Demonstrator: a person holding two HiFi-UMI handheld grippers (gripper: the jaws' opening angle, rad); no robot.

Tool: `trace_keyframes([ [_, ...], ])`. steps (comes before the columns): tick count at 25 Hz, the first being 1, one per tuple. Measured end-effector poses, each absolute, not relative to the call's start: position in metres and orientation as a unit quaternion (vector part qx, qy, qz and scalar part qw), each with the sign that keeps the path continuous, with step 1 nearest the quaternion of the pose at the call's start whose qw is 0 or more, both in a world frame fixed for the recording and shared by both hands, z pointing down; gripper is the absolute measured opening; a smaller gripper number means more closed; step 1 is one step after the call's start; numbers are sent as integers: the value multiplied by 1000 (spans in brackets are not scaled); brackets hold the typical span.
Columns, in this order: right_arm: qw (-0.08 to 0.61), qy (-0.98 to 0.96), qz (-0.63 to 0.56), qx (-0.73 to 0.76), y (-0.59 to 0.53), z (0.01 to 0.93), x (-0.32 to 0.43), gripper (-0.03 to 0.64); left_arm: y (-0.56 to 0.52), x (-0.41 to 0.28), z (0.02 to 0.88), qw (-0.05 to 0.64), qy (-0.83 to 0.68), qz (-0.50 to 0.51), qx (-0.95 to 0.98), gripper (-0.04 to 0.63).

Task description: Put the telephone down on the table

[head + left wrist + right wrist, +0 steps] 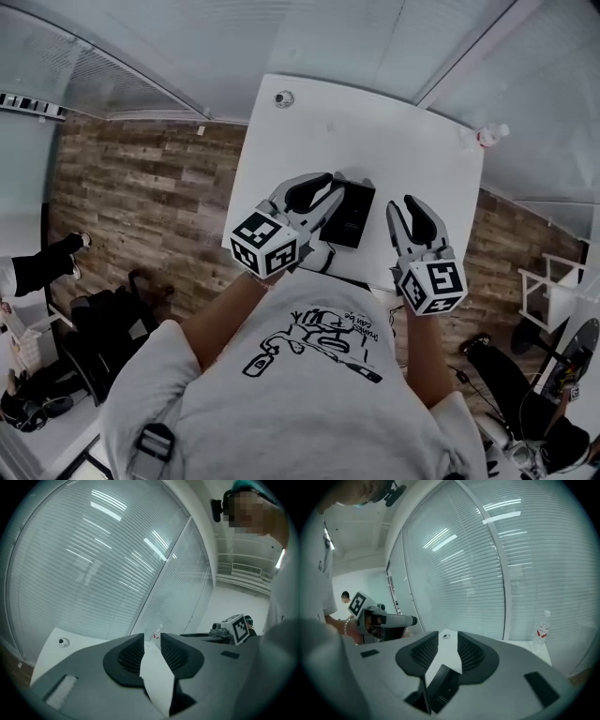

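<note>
The telephone (349,216) is a flat black slab lying on the white table (375,131) near its front edge. In the right gripper view the telephone (443,686) shows below, through the gap between the jaws. My left gripper (328,187) hangs above the phone's left edge, its jaws drawn almost together with nothing between them. The left gripper (152,639) shows only bare table through its slit. My right gripper (406,208) is just right of the phone, apart from it, its jaws also nearly together and empty. The right gripper (448,637) points toward the far wall.
A water bottle (489,134) stands at the table's far right corner and a small round fitting (283,97) at the far left. Blinds cover the glass wall behind. Wooden floor lies on both sides, with chairs and a seated person's legs (42,262) at the left.
</note>
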State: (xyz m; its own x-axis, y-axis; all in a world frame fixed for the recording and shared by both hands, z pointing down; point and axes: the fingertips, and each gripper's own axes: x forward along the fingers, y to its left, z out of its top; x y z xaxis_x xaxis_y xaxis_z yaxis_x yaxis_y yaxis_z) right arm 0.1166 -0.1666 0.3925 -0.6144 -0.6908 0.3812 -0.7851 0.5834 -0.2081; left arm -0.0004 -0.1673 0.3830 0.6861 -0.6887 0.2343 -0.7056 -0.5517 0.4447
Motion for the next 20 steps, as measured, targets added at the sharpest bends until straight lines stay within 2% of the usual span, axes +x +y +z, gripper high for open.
trace_keyframes([
  [8,92,-898,133,409,-162,328,111,101,-157,9,332,221,-387,-5,895,100],
  [20,75,-905,79,411,-145,267,109,87,-139,14,274,173,-373,-42,911,89],
])
